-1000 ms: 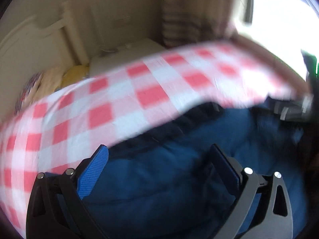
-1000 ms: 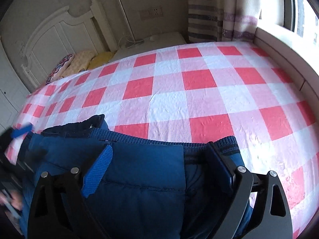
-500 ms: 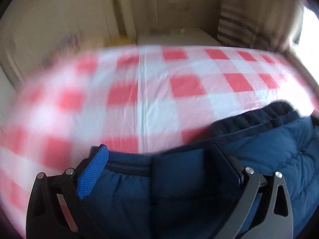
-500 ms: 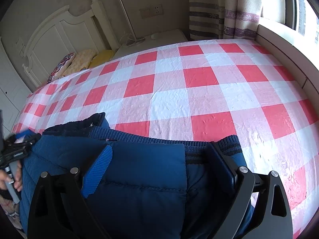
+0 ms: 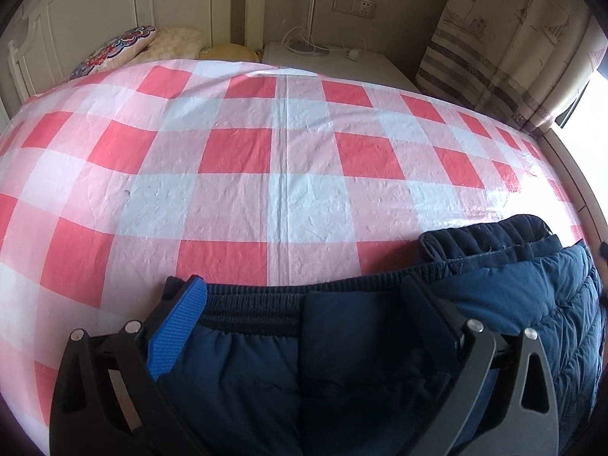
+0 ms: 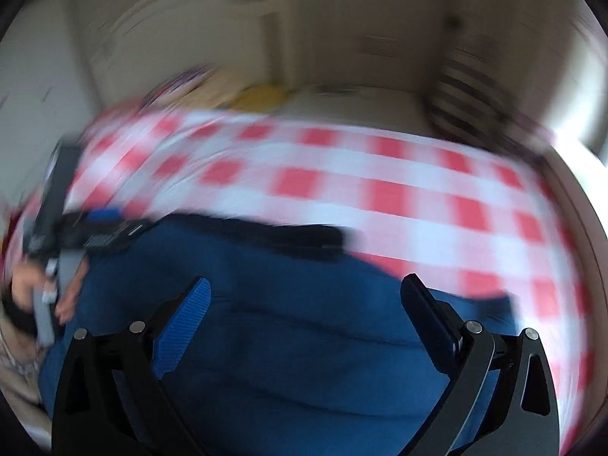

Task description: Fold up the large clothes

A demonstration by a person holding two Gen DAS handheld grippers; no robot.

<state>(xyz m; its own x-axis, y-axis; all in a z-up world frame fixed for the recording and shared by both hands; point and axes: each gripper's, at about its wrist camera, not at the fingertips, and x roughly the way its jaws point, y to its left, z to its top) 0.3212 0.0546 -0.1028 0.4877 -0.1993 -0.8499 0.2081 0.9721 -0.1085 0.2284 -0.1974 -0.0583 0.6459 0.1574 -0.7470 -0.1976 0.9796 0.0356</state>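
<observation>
**Left wrist view turned sharp, right wrist view turned blurred**

Left wrist view was blurred half a second earlier and was sharp at this moment, with almost the same framing: the dark blue padded garment with a ribbed navy waistband (image 5: 380, 342) lay at the near edge of the red-and-white checked plastic bed cover (image 5: 235, 159). The right wrist view had changed the other way. It was sharp before, and now the whole picture was smeared and the bed appeared further away and tilted.

Because of the smear, the garment's seams and band in the right view were hard to make out. The lower part of the garment was cut off by the frame in both views. At the left edge of the right view, a hand (image 6: 34, 288) held the left gripper (image 6: 110, 228), but its fingers could not be read there.

In the left view the left gripper stood wide, the waistband between its fingers, and no pad pressed on the cloth. The right gripper (image 6: 304, 304) was opening; the blue garment lay under and between its fingers, ungripped.
</observation>
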